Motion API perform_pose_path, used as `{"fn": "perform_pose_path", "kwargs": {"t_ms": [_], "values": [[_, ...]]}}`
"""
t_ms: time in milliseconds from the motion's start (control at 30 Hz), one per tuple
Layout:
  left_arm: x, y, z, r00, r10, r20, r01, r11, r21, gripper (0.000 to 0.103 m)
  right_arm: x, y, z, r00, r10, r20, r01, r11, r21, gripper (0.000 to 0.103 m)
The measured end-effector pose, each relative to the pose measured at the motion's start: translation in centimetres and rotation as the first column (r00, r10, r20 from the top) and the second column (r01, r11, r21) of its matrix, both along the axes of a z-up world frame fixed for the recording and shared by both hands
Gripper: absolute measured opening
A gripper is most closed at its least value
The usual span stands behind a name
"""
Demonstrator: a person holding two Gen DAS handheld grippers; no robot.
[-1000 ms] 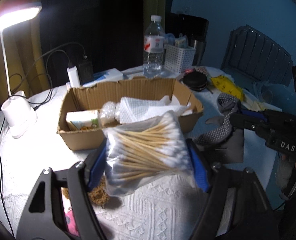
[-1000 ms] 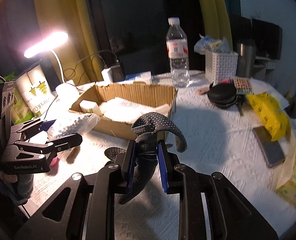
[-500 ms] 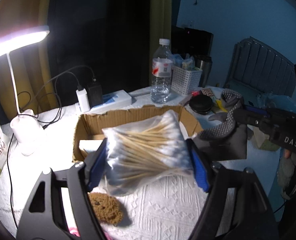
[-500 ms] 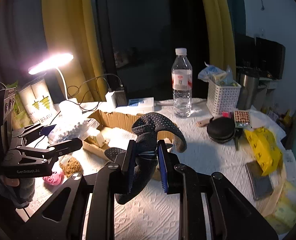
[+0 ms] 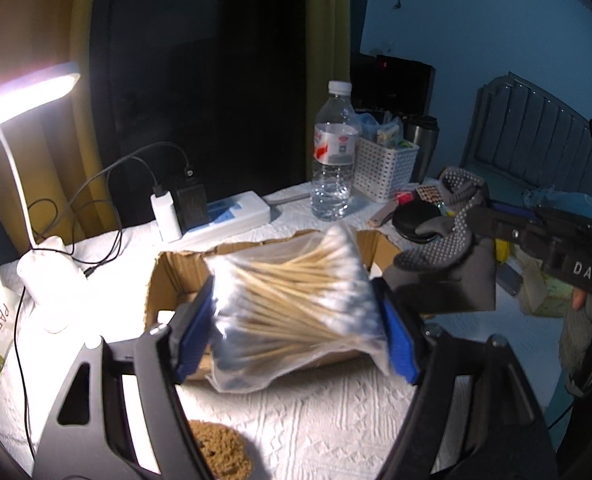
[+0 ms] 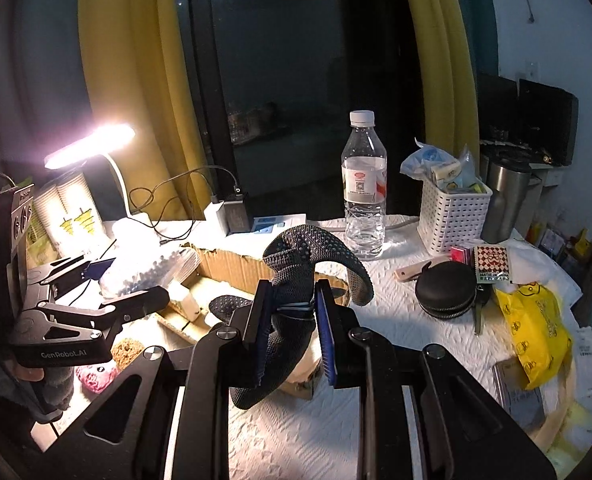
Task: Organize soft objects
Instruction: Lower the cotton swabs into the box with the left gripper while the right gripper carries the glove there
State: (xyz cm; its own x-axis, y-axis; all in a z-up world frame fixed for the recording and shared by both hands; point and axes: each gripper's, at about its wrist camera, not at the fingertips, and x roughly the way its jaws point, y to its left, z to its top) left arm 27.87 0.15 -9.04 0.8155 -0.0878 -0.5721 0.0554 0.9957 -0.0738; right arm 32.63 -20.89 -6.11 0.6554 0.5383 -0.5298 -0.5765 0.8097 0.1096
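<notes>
My left gripper [image 5: 296,328] is shut on a clear bag of cotton swabs [image 5: 296,300] and holds it in the air over the front of the open cardboard box [image 5: 164,276]. My right gripper [image 6: 294,328] is shut on a dark grey dotted glove [image 6: 296,280], held above the box's right end [image 6: 232,264]. The glove also shows in the left wrist view [image 5: 443,248], and the swab bag in the right wrist view [image 6: 144,272]. A brown sponge [image 5: 220,448] and a pink soft object [image 6: 94,376] lie on the white cloth in front of the box.
A lit desk lamp [image 5: 44,256] stands left of the box. Behind the box are a charger and power strip [image 5: 200,216], a water bottle [image 6: 363,192], a white basket [image 6: 453,216], a steel cup [image 6: 505,200]. A black round case [image 6: 445,294] and yellow bag [image 6: 535,332] lie to the right.
Both grippers have risen with their loads; the views tilted up, so the box sits lower and is more covered by the swab bag. Both grips are unchanged.
</notes>
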Motion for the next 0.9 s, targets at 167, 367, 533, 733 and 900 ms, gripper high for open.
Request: {"fn": "perform_pose_path", "kwargs": {"t_ms": [167, 367, 533, 733, 900], "values": [[1.1, -0.2, -0.5, 1.000, 0.004, -0.014, -0.004, 1.000, 0.004, 0.074, 1.4, 0.0, -0.6, 1.000, 0.003, -0.017, -0.003, 1.000, 0.007, 0.024], [2.5, -0.6, -1.5, 0.999, 0.002, -0.045, -0.002, 1.000, 0.010, 0.075, 2.6, 0.1, -1.5, 0.999, 0.012, -0.039, -0.012, 1.000, 0.015, 0.024], [3.6, -0.7, -2.3, 0.998, -0.004, -0.069, 0.004, 1.000, 0.008, 0.075, 3.5, 0.5, -2.2, 0.998, 0.023, -0.060, -0.021, 1.000, 0.021, 0.024], [4.7, -0.8, -3.2, 0.994, -0.021, -0.107, 0.019, 1.000, -0.015, 0.075, 4.6, 0.8, -3.1, 0.996, 0.028, -0.082, -0.026, 0.999, 0.033, 0.024], [5.3, -1.1, -3.7, 0.991, -0.025, -0.133, 0.025, 1.000, -0.005, 0.076, 5.2, 1.3, -3.6, 0.994, 0.031, -0.101, -0.028, 0.999, 0.034, 0.025]]}}
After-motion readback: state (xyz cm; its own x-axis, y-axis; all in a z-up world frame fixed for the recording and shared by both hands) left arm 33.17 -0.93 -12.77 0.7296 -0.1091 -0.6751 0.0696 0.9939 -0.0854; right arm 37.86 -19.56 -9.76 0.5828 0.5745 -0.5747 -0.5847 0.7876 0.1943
